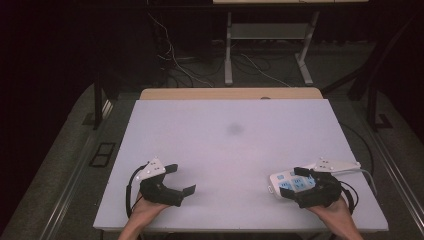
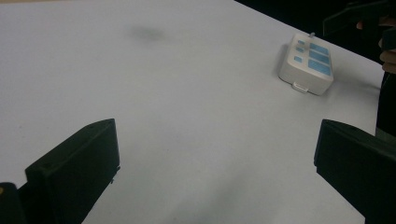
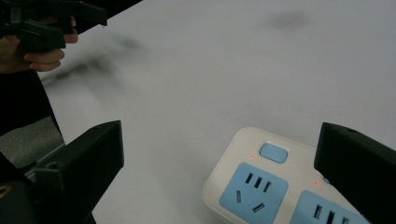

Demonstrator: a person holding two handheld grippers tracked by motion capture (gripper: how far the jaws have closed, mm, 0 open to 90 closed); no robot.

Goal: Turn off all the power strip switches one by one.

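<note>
High view: white plastic power strip with blue sockets (image 1: 292, 182) lies at our right gripper (image 1: 303, 192), near the white table's (image 1: 230, 145) front edge; left gripper (image 1: 181, 194) rests well apart. Left gripper view: jaws wide, empty. Right gripper view: jaws wide astride the strip, not pressing. We judge it rigid, smooth, fairly light; grip across its short sides.
</note>
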